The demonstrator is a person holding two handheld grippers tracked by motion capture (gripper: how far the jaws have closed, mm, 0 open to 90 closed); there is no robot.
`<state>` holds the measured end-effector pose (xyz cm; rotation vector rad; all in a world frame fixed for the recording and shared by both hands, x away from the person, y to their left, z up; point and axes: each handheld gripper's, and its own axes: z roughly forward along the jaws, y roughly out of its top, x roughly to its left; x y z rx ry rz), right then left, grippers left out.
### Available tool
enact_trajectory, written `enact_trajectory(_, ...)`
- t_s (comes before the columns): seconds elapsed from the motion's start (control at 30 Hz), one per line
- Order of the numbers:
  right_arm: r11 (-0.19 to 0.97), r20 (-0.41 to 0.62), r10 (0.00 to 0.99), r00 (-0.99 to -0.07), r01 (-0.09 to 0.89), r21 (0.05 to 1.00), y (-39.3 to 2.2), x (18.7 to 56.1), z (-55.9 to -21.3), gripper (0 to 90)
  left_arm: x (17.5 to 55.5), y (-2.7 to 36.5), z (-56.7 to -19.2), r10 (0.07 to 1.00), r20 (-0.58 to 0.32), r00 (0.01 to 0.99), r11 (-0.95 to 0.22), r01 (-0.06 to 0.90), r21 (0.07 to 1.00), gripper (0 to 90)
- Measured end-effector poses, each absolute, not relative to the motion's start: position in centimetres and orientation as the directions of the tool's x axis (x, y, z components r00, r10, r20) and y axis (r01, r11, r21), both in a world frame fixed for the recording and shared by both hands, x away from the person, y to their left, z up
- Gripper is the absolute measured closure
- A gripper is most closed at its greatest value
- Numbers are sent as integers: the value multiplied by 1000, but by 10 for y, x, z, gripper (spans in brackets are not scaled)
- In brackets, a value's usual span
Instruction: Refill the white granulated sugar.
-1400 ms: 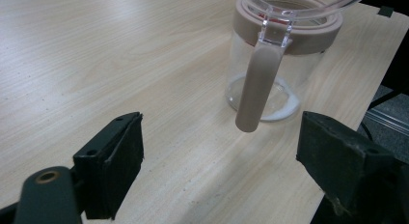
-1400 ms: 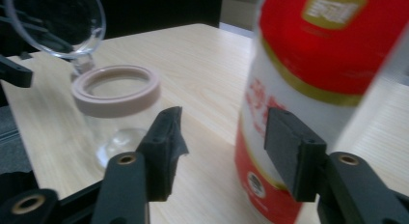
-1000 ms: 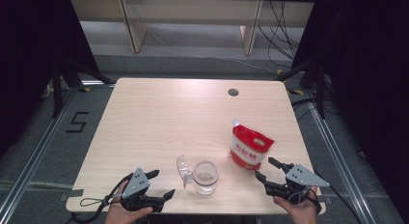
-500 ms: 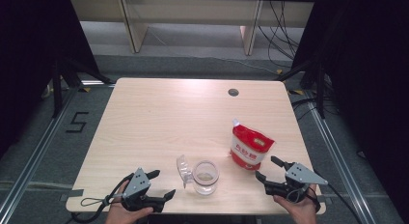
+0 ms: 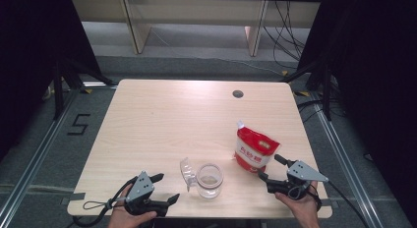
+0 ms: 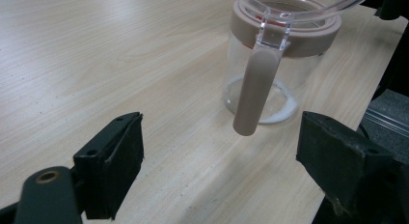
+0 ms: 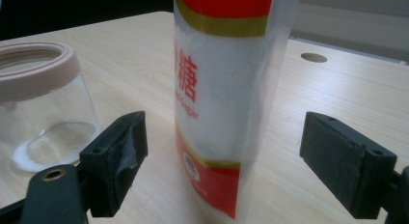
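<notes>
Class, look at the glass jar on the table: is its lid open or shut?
Open. The jar has its clear lid flipped up to one side, so the mouth is uncovered; a little white powder lies at the bottom.

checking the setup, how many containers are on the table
2: a clear jar with its lid flipped open, near the front edge at the middle, and a red-and-white sugar bag standing to its right. Nothing looks hidden.

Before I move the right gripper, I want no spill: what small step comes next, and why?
Probably ease the right gripper forward until its fingers straddle the sugar bag, then close gently. Its jaws have just been opening and stand wide, the upright bag sits just ahead of them, untouched, and the open jar waits beside it.
</notes>
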<state>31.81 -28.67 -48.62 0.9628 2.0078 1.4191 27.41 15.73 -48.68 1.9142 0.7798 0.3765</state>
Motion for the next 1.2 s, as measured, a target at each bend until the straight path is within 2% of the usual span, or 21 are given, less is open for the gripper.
enact_trajectory(0.47, 246, -55, 753, -656, 204, 947, -271, 345, -496, 202, 272, 156, -488, 662, -71, 746, -307, 356, 882, 165)
enact_trajectory(0.57, 214, -14, 751, -661, 223, 951, -268, 346, -496, 208, 272, 157, -488, 660, -66, 749, -314, 354, 881, 165)
enact_trajectory(0.63, 228, -48, 743, -667, 186, 956, -266, 350, -498, 219, 272, 157, -488, 657, -68, 751, -309, 350, 884, 165)
enact_trajectory(0.73, 229, -39, 740, -671, 197, 953, -264, 351, -500, 223, 272, 157, -488, 656, -68, 751, -309, 350, 884, 165)
enact_trajectory(0.97, 214, -55, 729, -683, 150, 965, -259, 357, -505, 263, 272, 157, -488, 658, -60, 751, -321, 351, 880, 165)
enact_trajectory(1.2, 175, -2, 721, -693, 179, 968, -254, 358, -508, 286, 272, 156, -488, 656, -66, 752, -315, 352, 881, 165)
